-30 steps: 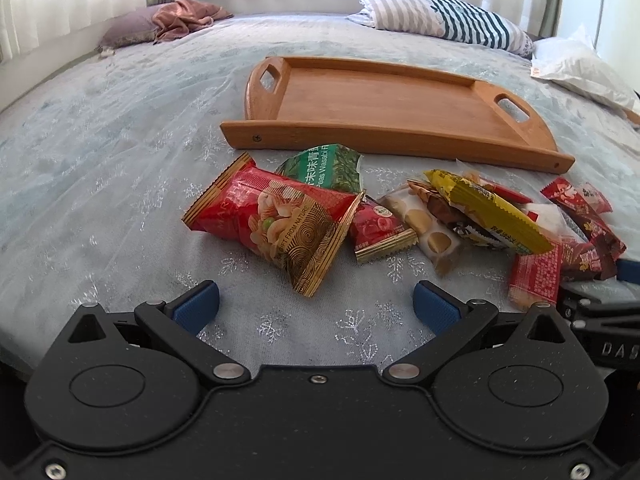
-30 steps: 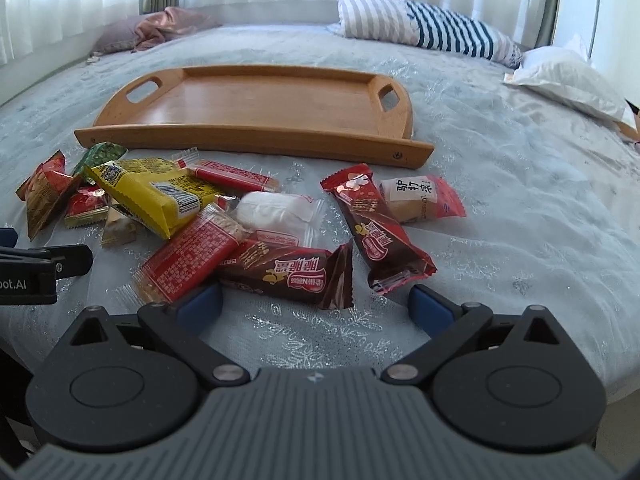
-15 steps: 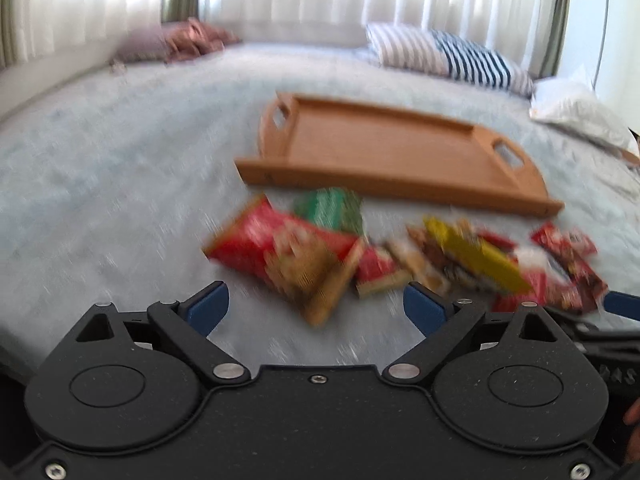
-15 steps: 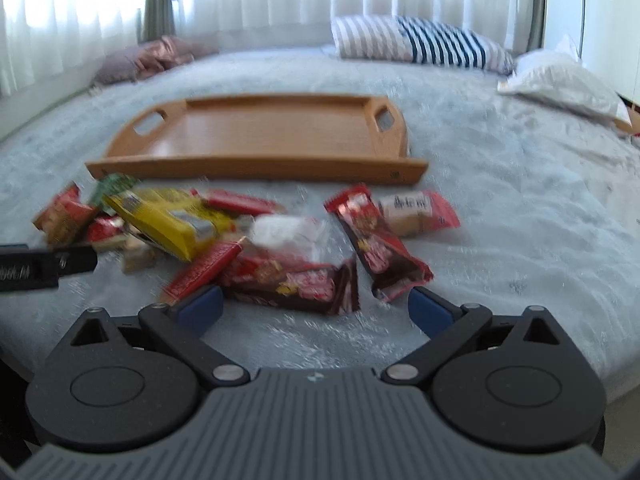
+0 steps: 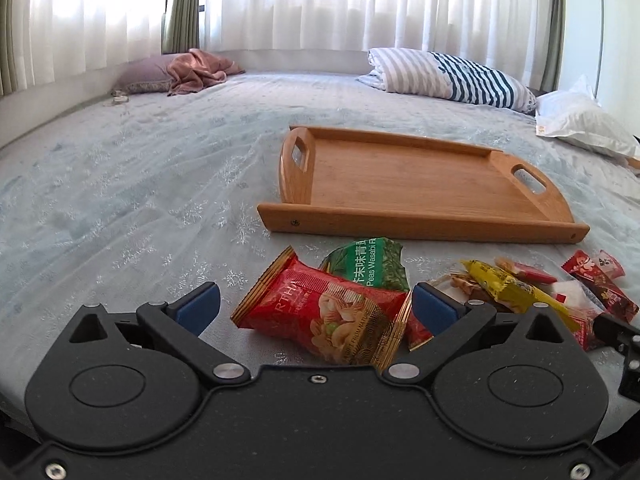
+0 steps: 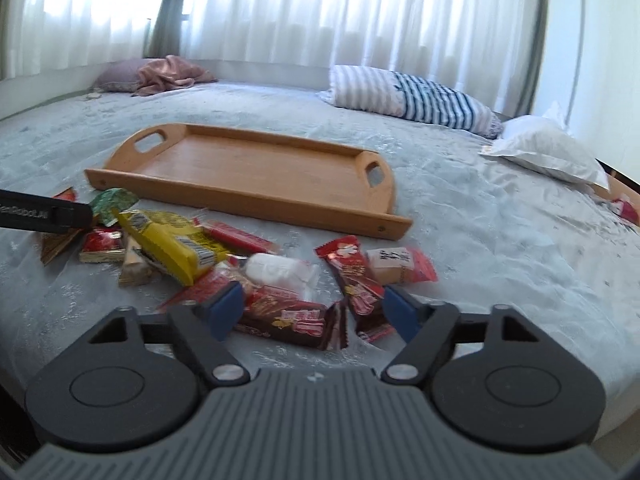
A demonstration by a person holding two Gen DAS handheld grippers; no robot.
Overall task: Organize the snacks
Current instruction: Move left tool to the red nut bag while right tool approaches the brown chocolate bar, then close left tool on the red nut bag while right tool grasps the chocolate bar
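Observation:
A wooden tray [image 5: 420,184] lies empty on the bed; it also shows in the right wrist view [image 6: 256,172]. Snack packets lie scattered in front of it. My left gripper [image 5: 316,306] is open, its jaws either side of a red nut bag [image 5: 320,316], with a green wasabi pea packet [image 5: 368,266] just behind. My right gripper [image 6: 310,308] is open over a dark brown wafer bar [image 6: 296,318], with a red bar [image 6: 352,276], a white packet [image 6: 276,270] and a yellow packet [image 6: 172,242] nearby.
The grey-blue bedspread [image 5: 120,184] stretches left and behind the tray. A striped pillow [image 5: 452,76], a white pillow [image 5: 580,124] and a pink cloth [image 5: 196,70] lie at the far edge under the curtains. The left gripper's arm [image 6: 44,214] crosses the right view's left side.
Both grippers have dropped lower and moved forward toward the snacks. The red nut bag now sits between the left jaws, and the brown wafer bar between the right jaws.

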